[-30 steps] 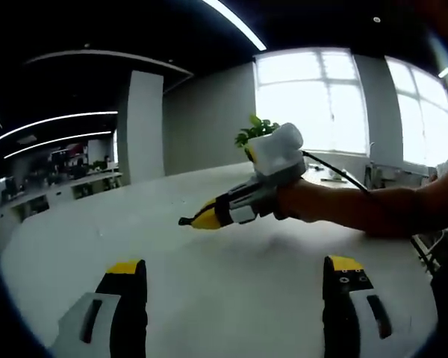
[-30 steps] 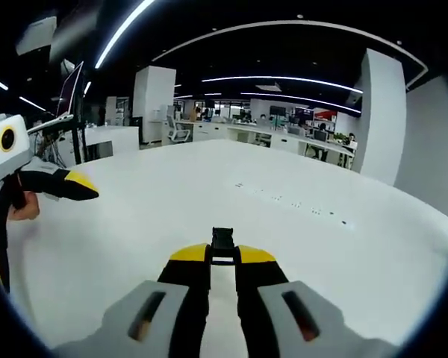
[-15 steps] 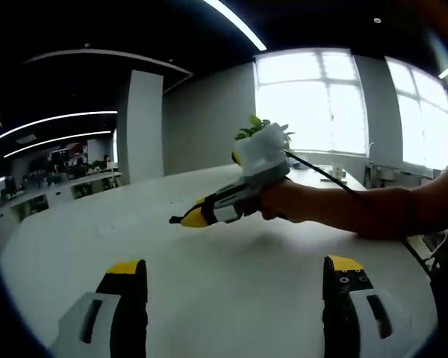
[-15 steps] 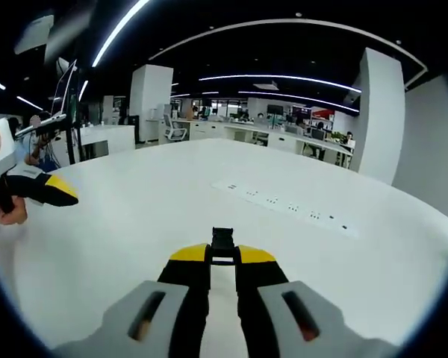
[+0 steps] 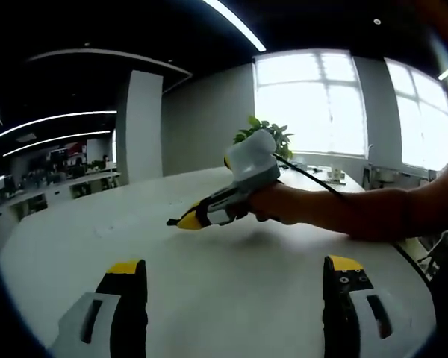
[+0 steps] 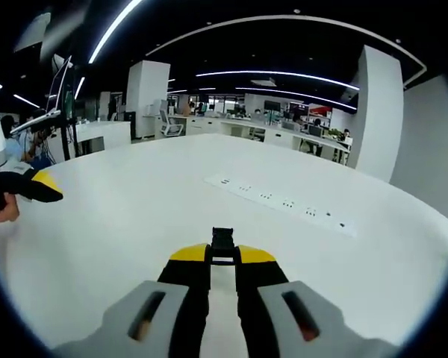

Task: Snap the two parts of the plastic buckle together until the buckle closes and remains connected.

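In the right gripper view my right gripper (image 6: 222,257) is shut on a small black buckle part (image 6: 222,241) that sticks out past the yellow fingertips, above the white table (image 6: 134,224). The left gripper view has that same right gripper (image 5: 185,221) coming in from the right, held by a hand, with a dark bit at its tip. My left gripper (image 5: 235,270) stands wide open low over the table with nothing between its fingers. Its yellow-tipped jaw (image 6: 26,186) also pokes in at the left edge of the right gripper view.
A row of flush power sockets (image 6: 280,201) runs across the white table. A potted plant (image 5: 263,131) stands at the far table edge before bright windows. A black cable (image 5: 313,175) trails from the right gripper. Office desks and pillars lie beyond.
The right gripper has drifted left and slightly down in the left gripper view. The right gripper view has panned, so the sockets and the left gripper sit further left. Both gripper states are unchanged.
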Motion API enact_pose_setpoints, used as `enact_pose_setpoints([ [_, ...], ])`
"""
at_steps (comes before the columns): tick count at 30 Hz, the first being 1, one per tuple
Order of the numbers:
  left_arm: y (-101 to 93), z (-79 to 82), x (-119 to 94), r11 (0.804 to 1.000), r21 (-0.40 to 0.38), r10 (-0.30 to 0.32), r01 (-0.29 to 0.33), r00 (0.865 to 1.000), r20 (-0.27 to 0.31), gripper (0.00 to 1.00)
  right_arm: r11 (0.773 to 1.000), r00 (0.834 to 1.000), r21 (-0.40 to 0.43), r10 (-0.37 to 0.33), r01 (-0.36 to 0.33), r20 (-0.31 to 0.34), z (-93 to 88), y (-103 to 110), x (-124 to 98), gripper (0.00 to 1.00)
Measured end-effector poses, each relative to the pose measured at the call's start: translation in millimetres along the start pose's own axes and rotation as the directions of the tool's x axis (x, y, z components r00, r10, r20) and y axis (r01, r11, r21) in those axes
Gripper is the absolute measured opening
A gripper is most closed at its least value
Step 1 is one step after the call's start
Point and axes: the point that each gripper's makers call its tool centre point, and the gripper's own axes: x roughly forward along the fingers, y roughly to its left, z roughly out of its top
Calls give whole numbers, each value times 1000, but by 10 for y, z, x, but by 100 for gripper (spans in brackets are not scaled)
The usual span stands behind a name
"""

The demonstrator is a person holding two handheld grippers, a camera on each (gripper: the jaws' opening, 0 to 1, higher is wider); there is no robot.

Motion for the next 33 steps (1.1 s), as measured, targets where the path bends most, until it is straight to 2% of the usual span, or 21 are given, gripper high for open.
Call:
enact_pose_setpoints([
  [13,3,-15,-7,1000,0,0,0,1000,-1,100,1000,1000,4,-11,11,2,81,-38,168,11],
  [17,13,-15,-11,1000,-4,0,0,1000,-1,100,1000,1000,6,-9,9,4,138,-106,296,11],
  [21,10,-7,-12,1000,-5,0,0,1000,0,100,1000,1000,10,-16,16,8,159,-119,302,11],
  [33,28,17,10,1000,5,13,-13,1000,3,100,1000,1000,2,-19,19,-10,133,-219,418,11],
])
